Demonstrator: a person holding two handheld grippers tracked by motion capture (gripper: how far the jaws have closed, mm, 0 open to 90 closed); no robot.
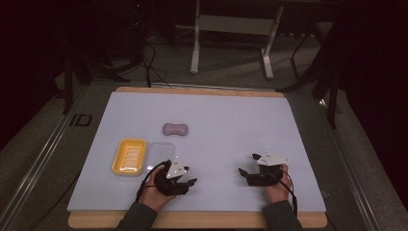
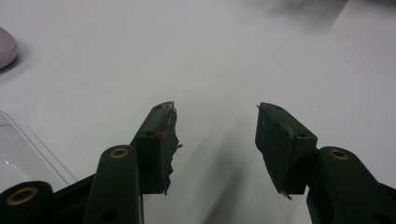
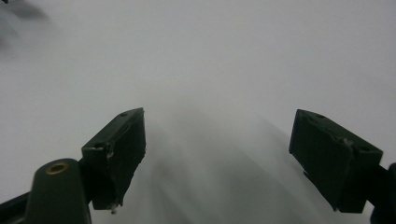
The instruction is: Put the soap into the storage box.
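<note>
The left hand-held gripper (image 1: 188, 175) sat at the near edge of the surface (image 1: 231, 120), just right of the clear plastic lid (image 1: 161, 151). In its own view its jaws stood a modest gap apart (image 2: 215, 112) with nothing between them. The right hand-held gripper (image 1: 248, 163) rested well off to the right, its jaws spread wider (image 3: 219, 116) and also empty.

The yellow soap dish (image 1: 129, 156) lay touching or just beside the lid's left edge. The purple soap bar (image 1: 175, 129) lay farther back, apart from both.

The lid looked like the danger. It was thin and see-through, and it barely stood out against the pale sheet. A reach that misjudged its rim could shove it into the dish or skate over it. The soap looked rounded and smooth, so a pinch off its middle might squirt it away.

In the left gripper view the lid (image 2: 18, 149) was cut off at the frame's edge, and the soap (image 2: 5, 46) showed as a mere sliver. Whether lid and dish truly touched could not be told. The right gripper view was blurred beyond its jaws.
</note>
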